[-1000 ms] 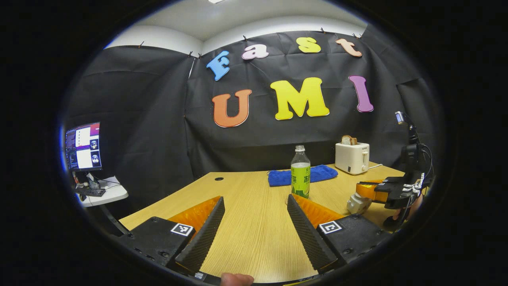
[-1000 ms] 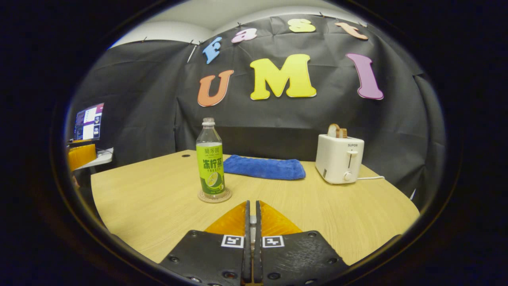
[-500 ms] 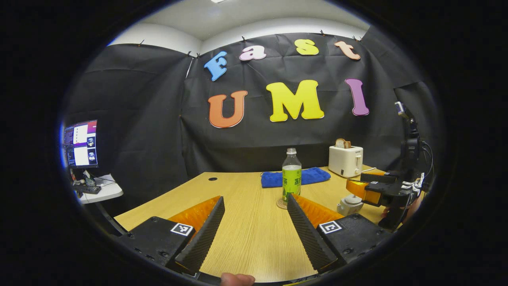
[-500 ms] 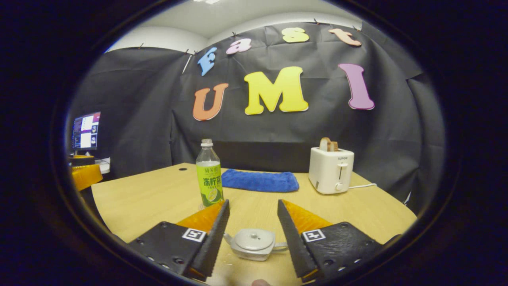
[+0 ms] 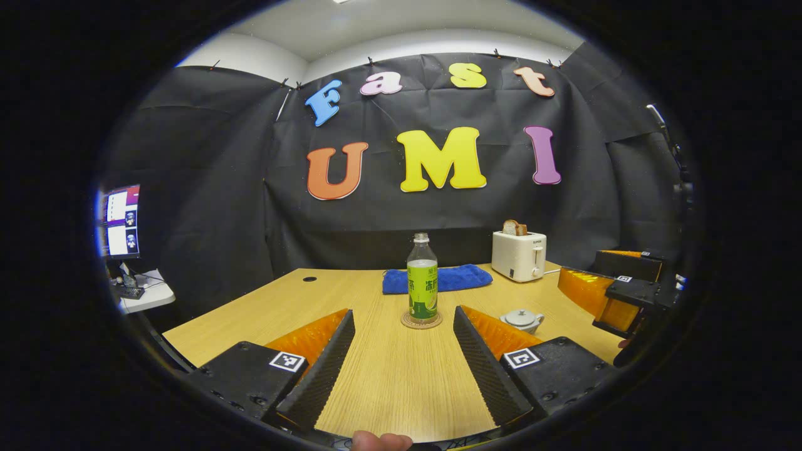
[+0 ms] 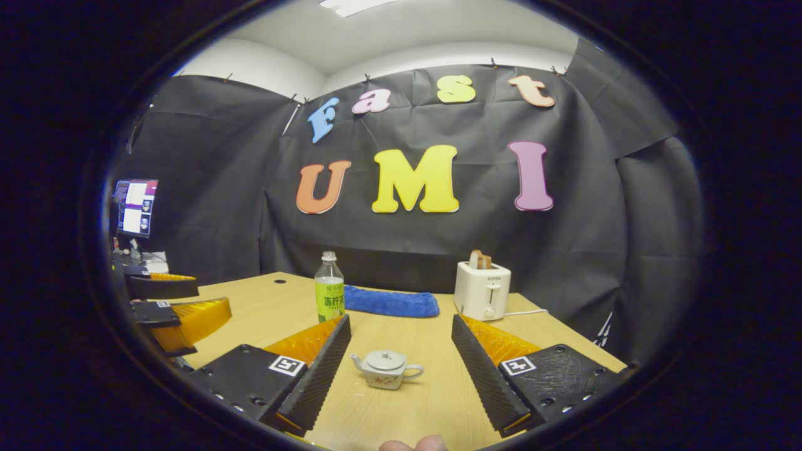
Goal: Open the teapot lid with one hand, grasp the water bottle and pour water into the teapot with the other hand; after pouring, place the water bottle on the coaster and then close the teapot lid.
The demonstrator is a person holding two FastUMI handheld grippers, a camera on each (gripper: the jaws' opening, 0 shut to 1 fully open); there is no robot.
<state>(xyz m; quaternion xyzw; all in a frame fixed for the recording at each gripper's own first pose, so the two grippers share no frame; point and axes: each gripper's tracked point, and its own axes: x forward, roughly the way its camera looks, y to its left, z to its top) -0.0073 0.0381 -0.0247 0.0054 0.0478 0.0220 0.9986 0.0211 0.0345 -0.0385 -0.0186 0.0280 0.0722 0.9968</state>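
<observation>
1. While the water bottle (image 5: 422, 280) is standing upright on the coaster (image 5: 421, 321) and the teapot (image 6: 386, 369) is sitting with its lid (image 6: 385, 359) on, the task is looking finished to me, or else not yet begun; these views alone are not settling which.
2. The left gripper (image 5: 401, 351) is hovering above the near edge of the worktop (image 5: 388, 388), its jaws standing wide apart, holding nothing and touching nothing, with the bottle lined up between them farther off.
3. The right gripper (image 6: 400, 360) is likewise hanging with its jaws wide apart and empty, the teapot sitting between them on the worktop but well clear of both fingers.
4. The bottle is standing toward the middle of the worktop, in front of a blue towel (image 5: 438, 279) lying by the far edge, and a white toaster (image 6: 481, 290) is sitting near the far right corner.
5. If the work is done, the next move is calling only for both grippers to be drawn clear without brushing bottle or teapot; if not, the right jaws are needing to drop onto the lid knob.
</observation>
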